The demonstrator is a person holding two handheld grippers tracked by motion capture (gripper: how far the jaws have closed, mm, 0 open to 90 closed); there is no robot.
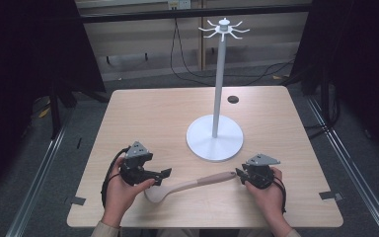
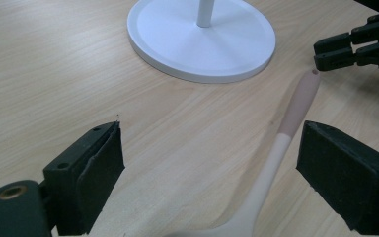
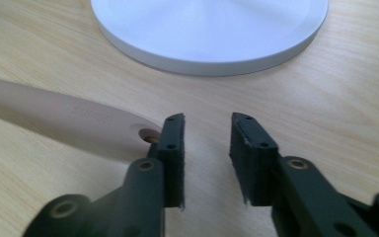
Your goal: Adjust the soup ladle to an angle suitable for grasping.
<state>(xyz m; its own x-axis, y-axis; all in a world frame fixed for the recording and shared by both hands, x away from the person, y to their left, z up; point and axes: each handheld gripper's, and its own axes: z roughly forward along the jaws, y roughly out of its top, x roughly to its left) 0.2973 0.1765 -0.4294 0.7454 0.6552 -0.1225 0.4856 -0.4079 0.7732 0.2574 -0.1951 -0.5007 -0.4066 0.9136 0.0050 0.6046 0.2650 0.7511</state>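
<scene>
A pale wooden spoon [image 1: 197,184] lies flat on the table near the front edge, bowl to the left and pinkish handle pointing right. My left gripper [image 1: 165,174] is open over the bowl end. In the left gripper view the spoon's handle [image 2: 281,148] runs up between the wide jaws, closer to the right one and touching neither, and my left gripper [image 2: 212,136] holds nothing. My right gripper [image 1: 238,173] sits at the handle's tip. Its jaws [image 3: 207,123] stand partly open with bare table between them. The handle's holed end [image 3: 69,123] lies just outside the left jaw.
A white stand with a round base [image 1: 214,138], a tall pole and a ring of hooks [image 1: 223,29] rises at the table's middle. A dark round hole [image 1: 233,99] sits behind it. Tape pieces [image 1: 77,201] mark the front corners. Cables cross the floor beyond.
</scene>
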